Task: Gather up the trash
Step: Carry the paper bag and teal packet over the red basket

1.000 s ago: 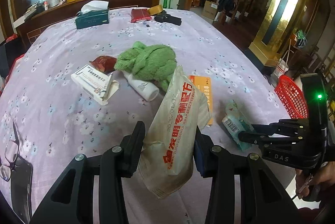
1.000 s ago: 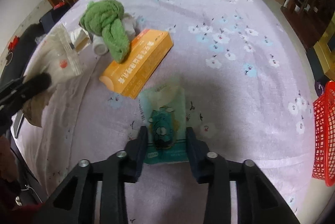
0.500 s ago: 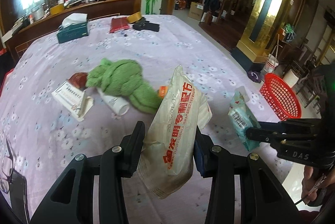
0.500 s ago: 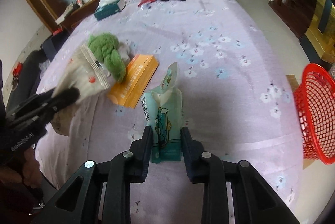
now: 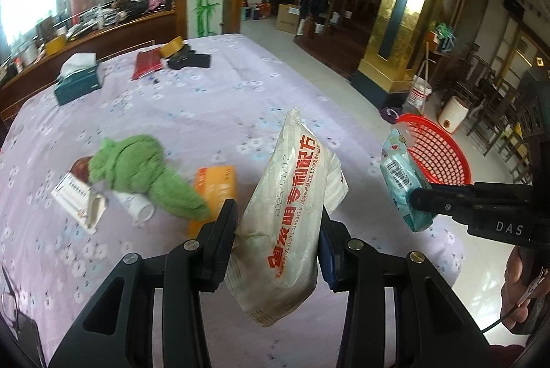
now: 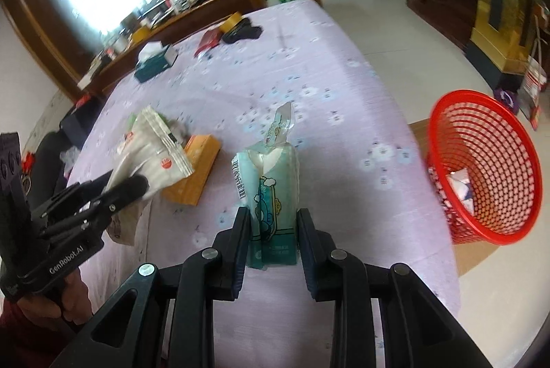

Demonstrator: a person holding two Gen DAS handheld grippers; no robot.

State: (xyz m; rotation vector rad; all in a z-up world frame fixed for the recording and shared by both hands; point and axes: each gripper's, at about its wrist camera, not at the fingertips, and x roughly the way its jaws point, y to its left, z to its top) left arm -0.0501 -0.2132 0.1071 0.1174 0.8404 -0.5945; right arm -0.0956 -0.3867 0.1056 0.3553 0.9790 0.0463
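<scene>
Left gripper [image 5: 278,230]: jaws part-way apart, clamped on a white bag [image 5: 292,213] with red print. The bag stands tilted between the pads, clear of the table, its lower end hanging nearer than the fingers.

Right gripper [image 6: 273,230]: jaws narrower, closed on a teal tissue pack [image 6: 271,192]. The pack is upright, its torn top flap pointing up and away, white tissue showing at the opening. In the left wrist view the same pack sits at the right, pinched at the tip of the right gripper, with a barcode facing the camera. A hand [image 5: 519,295] holds that gripper at the lower right edge.

Table [image 5: 213,113]: covered with a lilac cloth with small flowers. Beyond the left gripper, an orange box [image 5: 220,185] lies flat. To its left, a green towel [image 5: 137,168] is bunched up, one end overlapping the box. A white bottle [image 5: 137,209] lies on its side partly under the towel. Left of that is a white carton [image 5: 74,199], with a dark red wrapper [image 5: 80,168] touching the towel's far-left side.

Off the table's right edge, a red basket [image 6: 481,161] stands on the floor, tilted in the right wrist view, with some white scraps inside.

Far end of table: a green tissue box [image 5: 77,79] at left, a red pouch [image 5: 146,65] to its right, then a black item [image 5: 190,60] with a yellow tape roll [image 5: 172,45] just behind it.
</scene>
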